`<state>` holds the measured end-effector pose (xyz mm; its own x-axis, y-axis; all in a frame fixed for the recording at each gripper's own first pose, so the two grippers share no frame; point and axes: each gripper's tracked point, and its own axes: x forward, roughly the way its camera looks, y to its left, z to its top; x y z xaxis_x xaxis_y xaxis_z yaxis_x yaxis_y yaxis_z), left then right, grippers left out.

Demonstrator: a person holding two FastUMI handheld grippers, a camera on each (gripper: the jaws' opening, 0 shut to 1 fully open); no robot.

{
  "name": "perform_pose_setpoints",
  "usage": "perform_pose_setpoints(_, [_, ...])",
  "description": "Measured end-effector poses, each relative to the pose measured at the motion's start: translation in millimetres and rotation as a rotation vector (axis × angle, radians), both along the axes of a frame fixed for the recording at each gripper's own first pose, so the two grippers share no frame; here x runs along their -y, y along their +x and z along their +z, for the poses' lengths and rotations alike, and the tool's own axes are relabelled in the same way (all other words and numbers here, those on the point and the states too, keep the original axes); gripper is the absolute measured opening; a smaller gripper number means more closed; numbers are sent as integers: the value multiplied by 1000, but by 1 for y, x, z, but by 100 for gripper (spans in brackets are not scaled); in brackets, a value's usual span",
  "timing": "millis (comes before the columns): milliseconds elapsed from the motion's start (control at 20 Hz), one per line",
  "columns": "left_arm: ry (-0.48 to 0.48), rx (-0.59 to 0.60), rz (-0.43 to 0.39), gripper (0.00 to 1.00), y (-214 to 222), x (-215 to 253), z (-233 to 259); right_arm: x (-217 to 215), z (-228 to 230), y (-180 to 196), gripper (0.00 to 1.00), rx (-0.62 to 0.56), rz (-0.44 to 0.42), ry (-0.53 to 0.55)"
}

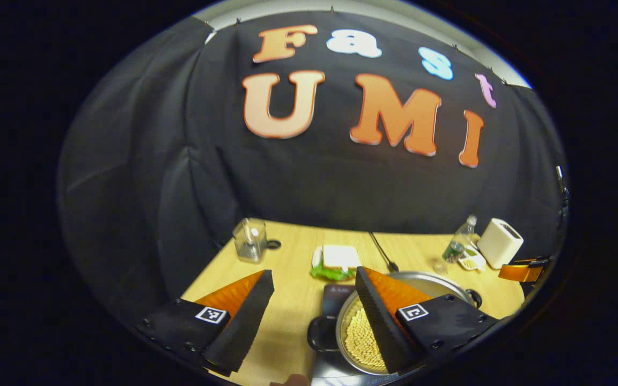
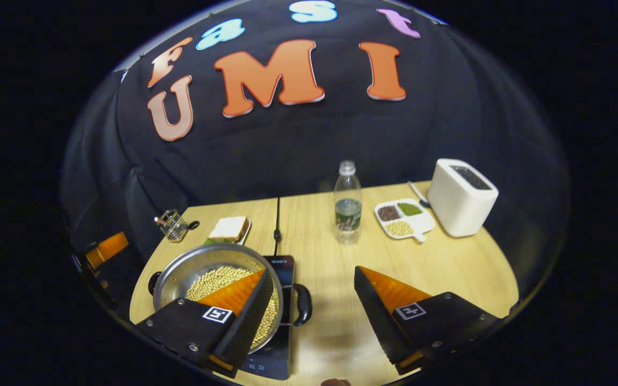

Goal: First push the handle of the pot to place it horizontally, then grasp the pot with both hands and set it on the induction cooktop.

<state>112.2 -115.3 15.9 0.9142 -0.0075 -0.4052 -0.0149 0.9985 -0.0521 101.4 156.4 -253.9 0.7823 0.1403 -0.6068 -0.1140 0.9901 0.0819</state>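
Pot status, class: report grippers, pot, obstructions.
Both grippers open, left gripper, right gripper, nothing held. Pot sits on induction cooktop. Nothing in the way.

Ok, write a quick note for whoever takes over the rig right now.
Left gripper: open, holding nothing, above the pot's near handle.
Right gripper: open, holding nothing, above the other handle.
Pot, full of beans, sits on the cooktop, handles out to both sides.
Done: pot looks placed.
Left: probably just pull both grippers away.
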Motion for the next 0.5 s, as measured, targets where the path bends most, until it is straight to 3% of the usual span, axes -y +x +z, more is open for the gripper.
perform_pose_setpoints(200, [29, 143, 40, 99, -32, -46, 109, 37, 97, -11, 94, 175, 13, -18])
perform_pose_setpoints(300, [81, 198, 114, 99, -50, -87, 151, 65, 134, -15, 94, 256, -4, -53])
perform_pose_setpoints(500, [82, 288, 219, 99, -94, -131, 218, 102, 194, -25, 94, 359, -44, -57])
